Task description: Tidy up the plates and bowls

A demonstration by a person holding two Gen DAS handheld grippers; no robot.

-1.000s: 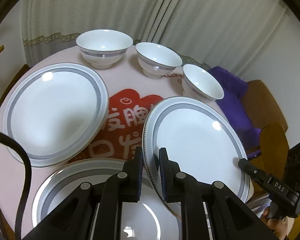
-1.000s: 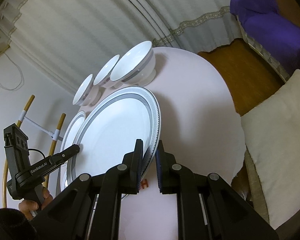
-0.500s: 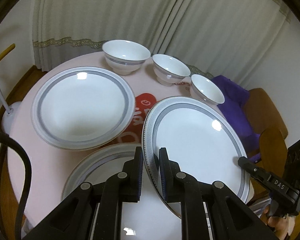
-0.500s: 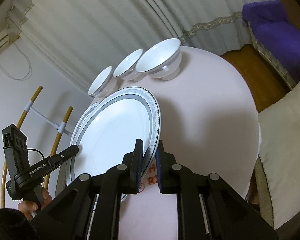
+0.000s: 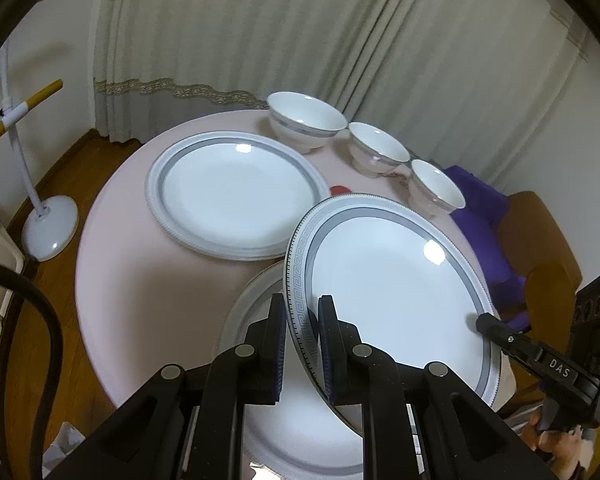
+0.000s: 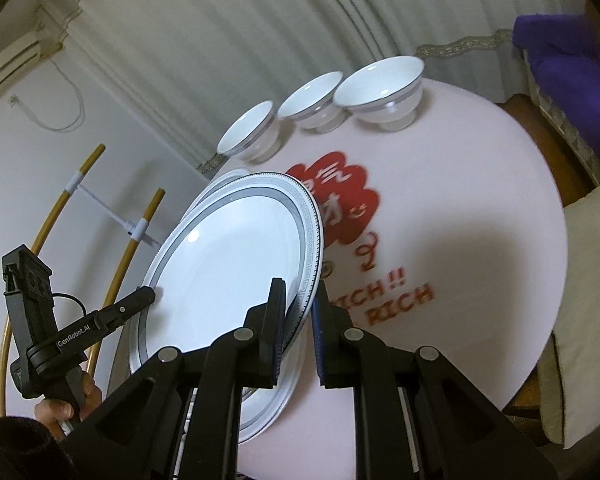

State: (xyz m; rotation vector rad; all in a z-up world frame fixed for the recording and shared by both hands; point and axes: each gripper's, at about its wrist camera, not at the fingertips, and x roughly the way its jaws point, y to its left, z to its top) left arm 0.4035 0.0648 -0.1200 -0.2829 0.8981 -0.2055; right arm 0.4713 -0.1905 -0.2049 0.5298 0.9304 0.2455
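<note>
A large white plate with a grey patterned rim (image 5: 392,292) (image 6: 228,264) hangs tilted above the round pink table (image 5: 120,260). My left gripper (image 5: 302,328) is shut on its left rim. My right gripper (image 6: 300,312) is shut on the opposite rim and shows in the left wrist view as well (image 5: 484,322). Under the held plate a second plate (image 5: 252,300) (image 6: 276,400) lies on the table. A third plate (image 5: 236,196) lies farther back. Three white bowls (image 5: 306,124) (image 5: 376,152) (image 5: 436,188) stand in a row along the far edge.
A red print with lettering (image 6: 340,200) covers the table's middle. A white floor lamp (image 5: 40,220) stands on the wooden floor at left. A chair with purple cloth (image 5: 484,208) and a pale cushion (image 6: 588,300) sit close to the table's edge. Curtains hang behind.
Both grippers have carried the plate up and across the table, over the near plate. The red print, hidden before in the right wrist view, now shows. The bowls have not moved.
</note>
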